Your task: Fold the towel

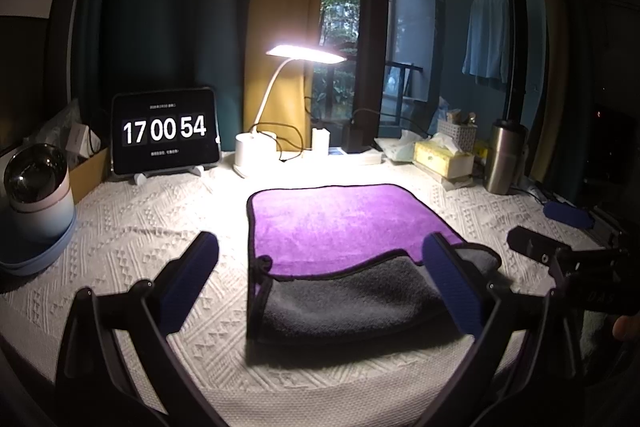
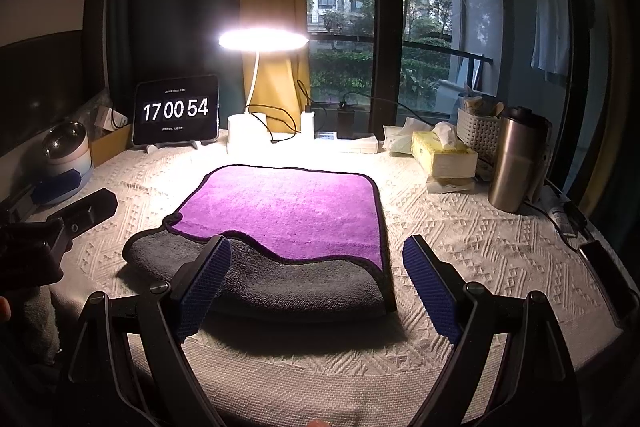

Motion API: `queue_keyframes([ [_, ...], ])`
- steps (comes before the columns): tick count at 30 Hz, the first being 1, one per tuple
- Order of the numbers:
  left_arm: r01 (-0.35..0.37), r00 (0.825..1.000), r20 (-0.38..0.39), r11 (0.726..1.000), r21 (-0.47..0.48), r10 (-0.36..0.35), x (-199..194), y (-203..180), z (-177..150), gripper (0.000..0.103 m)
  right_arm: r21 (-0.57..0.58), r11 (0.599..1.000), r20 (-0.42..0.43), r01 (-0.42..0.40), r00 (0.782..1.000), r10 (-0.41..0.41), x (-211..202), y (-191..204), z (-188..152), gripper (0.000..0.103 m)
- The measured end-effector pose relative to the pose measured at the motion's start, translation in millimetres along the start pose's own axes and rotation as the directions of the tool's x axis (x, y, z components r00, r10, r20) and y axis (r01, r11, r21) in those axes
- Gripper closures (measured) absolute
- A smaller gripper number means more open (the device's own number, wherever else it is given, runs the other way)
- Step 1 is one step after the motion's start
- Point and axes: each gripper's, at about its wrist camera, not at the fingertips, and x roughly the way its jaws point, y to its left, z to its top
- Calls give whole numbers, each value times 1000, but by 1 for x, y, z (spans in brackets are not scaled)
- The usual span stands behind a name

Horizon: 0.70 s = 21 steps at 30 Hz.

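Blue-padded fingers of the left gripper (image 1: 320, 283) are spread wide, holding nothing. So are those of the right gripper (image 2: 316, 287). Both hang over the near edge of the soft purple-and-grey towel (image 1: 344, 227), which lies on the white bumpy tablecloth (image 1: 160, 219) in front of the bright white desk lamp (image 1: 306, 53). One fold looks started: the near grey edge is rolled over. More folding is left.

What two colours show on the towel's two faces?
Purple on one face, grey on the other of the towel, edged in black; clearest in the right wrist view.
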Motion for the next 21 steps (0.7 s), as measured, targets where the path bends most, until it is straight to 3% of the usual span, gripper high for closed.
queue_keyframes([
  [14, -1, 1000, -25, 1000, -15, 1, 6, 6, -1, 1, -1, 1000, -13, -14, 1000, 14, 6, -2, 0, 13],
  [21, 7, 995, -97, 998, -58, -12, 27, 21, -6, 1, -9, 999, -23, -33, 999, 32, 16, -8, 1, 13],
])
